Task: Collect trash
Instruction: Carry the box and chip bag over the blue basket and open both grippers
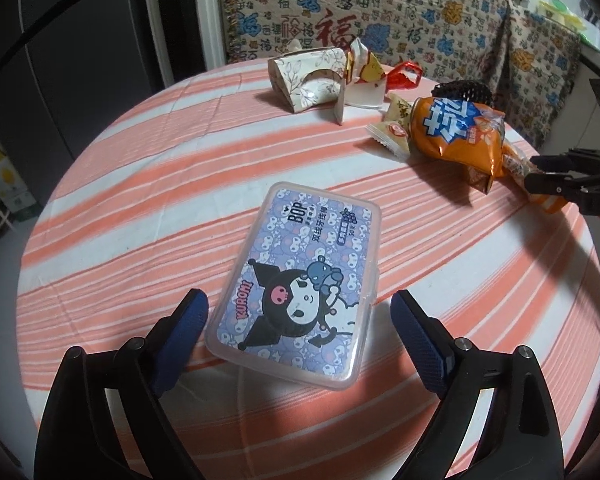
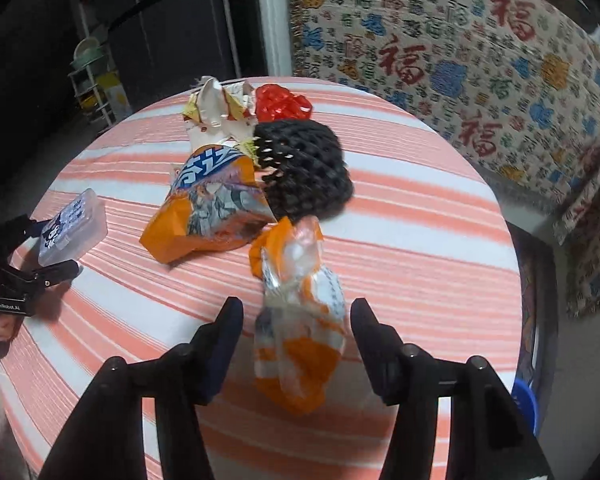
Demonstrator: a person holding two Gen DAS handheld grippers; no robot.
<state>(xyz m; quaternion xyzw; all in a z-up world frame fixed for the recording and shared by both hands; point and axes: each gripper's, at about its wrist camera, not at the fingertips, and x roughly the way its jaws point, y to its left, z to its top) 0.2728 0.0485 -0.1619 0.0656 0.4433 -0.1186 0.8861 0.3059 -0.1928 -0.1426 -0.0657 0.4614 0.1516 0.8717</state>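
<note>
In the left wrist view my left gripper (image 1: 298,306) is open, its jaws on either side of a clear plastic box (image 1: 296,280) with a cartoon label, flat on the striped tablecloth (image 1: 140,184). In the right wrist view my right gripper (image 2: 296,316) is open around an orange and clear wrapper (image 2: 300,320) lying on the cloth. Beyond it lie an orange snack bag (image 2: 208,212), a black foam net (image 2: 300,168), a red wrapper (image 2: 282,102) and torn paper packaging (image 2: 216,108). The left gripper (image 2: 40,264) and the box (image 2: 72,226) show at the left.
A torn floral carton (image 1: 308,80) and small cream sachets (image 1: 392,128) lie at the table's far side. A patterned cloth (image 1: 380,12) covers furniture behind the round table. A dark fridge (image 1: 80,60) stands at the left. The table edge is near on the right (image 2: 516,280).
</note>
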